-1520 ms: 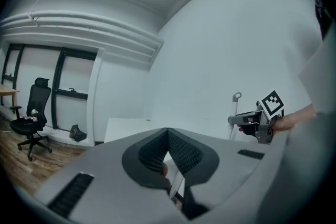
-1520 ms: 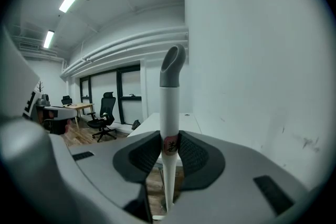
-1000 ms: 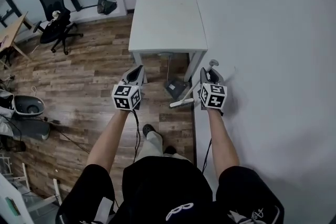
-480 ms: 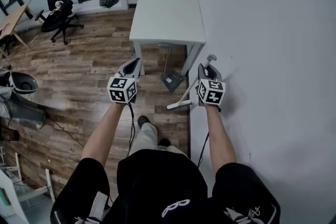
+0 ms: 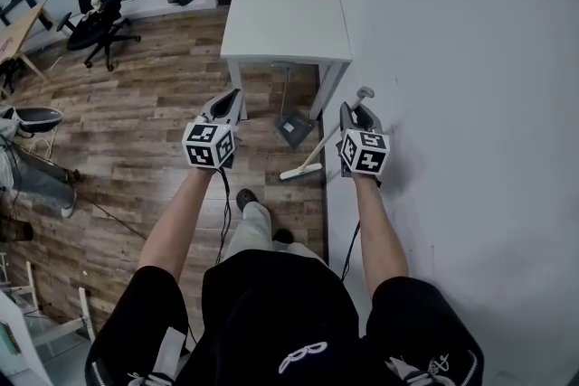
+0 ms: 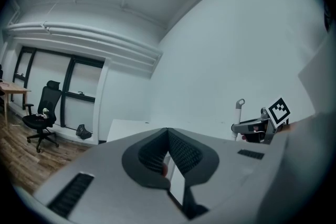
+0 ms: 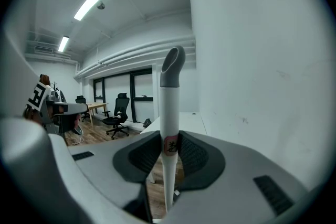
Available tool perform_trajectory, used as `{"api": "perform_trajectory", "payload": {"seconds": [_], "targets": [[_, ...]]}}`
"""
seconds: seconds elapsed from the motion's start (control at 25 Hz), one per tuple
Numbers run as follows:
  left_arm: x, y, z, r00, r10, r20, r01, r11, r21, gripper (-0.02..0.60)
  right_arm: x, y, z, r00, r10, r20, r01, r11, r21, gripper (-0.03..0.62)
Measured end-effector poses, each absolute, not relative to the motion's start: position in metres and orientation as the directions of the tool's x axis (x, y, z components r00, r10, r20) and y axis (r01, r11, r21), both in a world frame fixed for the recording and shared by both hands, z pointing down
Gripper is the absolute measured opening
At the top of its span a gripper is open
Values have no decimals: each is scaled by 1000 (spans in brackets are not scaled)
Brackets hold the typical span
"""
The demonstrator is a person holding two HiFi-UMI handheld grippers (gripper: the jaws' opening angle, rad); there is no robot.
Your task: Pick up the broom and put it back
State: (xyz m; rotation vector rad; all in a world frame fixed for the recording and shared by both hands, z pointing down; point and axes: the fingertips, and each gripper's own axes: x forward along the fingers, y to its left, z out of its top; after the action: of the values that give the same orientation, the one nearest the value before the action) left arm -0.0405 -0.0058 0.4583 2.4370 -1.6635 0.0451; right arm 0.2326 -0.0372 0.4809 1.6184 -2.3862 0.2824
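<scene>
Head view / right gripper (image 5: 348, 111): centre right, close to the wall (image 5: 452, 59). I read it as clamped on the broom (image 5: 315, 155) handle.
Head view / broom: slanted. The grey cap (image 5: 365, 92) sits up by the wall above the gripper, and the white lower end hangs down-left at frame centre over the floor (image 5: 154, 104). I cannot tell whether that end touches the boards.
Head view / left gripper (image 5: 233, 99): centre left, about level with the right one and well apart from the broom. It carries nothing.
Head view / table (image 5: 280, 14): white, upper centre, against the wall. A dustpan (image 5: 291, 129) stands under its near edge, between the two grippers.
Head view / chair (image 5: 95, 4): black, upper left.

Left gripper view / left gripper (image 6: 168, 131): jaw tips meet, with nothing between them.
Left gripper view / right gripper (image 6: 260, 126): right of centre, marker cube (image 6: 279, 110) on top. The broom (image 6: 240, 110) cap pokes up just left of it, in front of the wall.
Left gripper view / table (image 6: 128, 126): lower centre, beyond the jaws. The chair (image 6: 42, 118) is at the far left.

Right gripper view / right gripper (image 7: 169, 134): I see both pads pressing the broom (image 7: 169, 107) handle, the jaws only as far apart as the handle is thick.
Right gripper view / broom: upright through frame centre, grey cap at the top. A small sticker (image 7: 170, 145) with a red mark sits level with the pads.
Right gripper view / left gripper (image 7: 39, 97): far left edge, cube showing.
Right gripper view / surroundings: chair (image 7: 119, 110) left of the handle, table (image 7: 191, 119) just right of it, and the wall fills the right side.
</scene>
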Motion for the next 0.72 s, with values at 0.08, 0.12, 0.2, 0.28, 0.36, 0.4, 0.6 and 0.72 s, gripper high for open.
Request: {"api": "perform_trajectory", "payload": {"seconds": [0.08,0.12,0.2,0.28,0.36,0.4,0.6,0.72], "targets": [[-38,-5,458,372,-919,133,-925,-354,140,8,232,-36,479,-359,-881,307,-928,371,-22,114],[-37,-4,459,373,-918,134,-924,-355,141,8,232,-35,479,-360,-881,307,-928,372,-22,114],[-36,-4,460,376,-917,137,-923,-357,141,6,232,-34,479,-361,-880,309,-928,373,-23,114],[-34,-5,462,378,-915,140,-922,-359,144,8,234,-36,479,-363,-879,310,-927,374,-25,114],[-33,-9,464,381,-913,144,-921,-361,145,8,235,-39,479,-363,-878,311,-927,375,-24,114],[-33,-11,464,383,-912,148,-920,-362,147,8,236,-41,479,-362,-878,314,-927,375,-23,114],[-34,-23,469,384,-910,156,-919,-360,160,8,239,-51,482,-350,-880,321,-932,363,-21,114],[-30,-38,476,394,-905,162,-915,-369,164,8,242,-62,493,-347,-875,338,-932,363,-18,114]]}}
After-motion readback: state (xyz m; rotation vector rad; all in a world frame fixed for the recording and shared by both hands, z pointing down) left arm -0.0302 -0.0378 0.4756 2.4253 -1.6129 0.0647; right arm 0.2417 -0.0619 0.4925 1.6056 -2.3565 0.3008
